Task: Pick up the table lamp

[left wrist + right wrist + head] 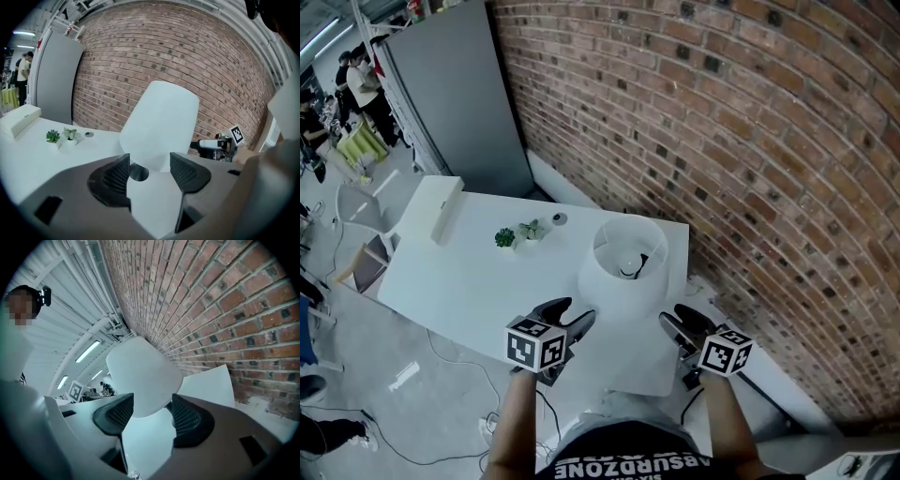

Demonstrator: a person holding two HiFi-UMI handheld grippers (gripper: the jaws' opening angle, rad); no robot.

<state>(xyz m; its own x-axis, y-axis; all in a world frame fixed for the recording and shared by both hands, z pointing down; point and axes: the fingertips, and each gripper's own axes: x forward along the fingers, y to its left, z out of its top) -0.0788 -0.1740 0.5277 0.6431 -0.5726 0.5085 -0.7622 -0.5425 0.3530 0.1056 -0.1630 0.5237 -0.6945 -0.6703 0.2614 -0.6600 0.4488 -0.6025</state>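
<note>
Head view: the table lamp (623,267) stands upright on the white surface (459,281), toward its near right end, close to the brick wall (750,141). My left tongs (572,317) sit just beside the lamp on its near left. My right tongs (682,322) sit just beside it on its near right. Left gripper view and right gripper view each show the jaws standing wide, with the lamp ahead of them and no pad pressing on it.

Status, as I judge it: approach nearly complete, nothing gripped.

Remaining: close on the lamp from both sides, then lift it clear of the surface.
</note>
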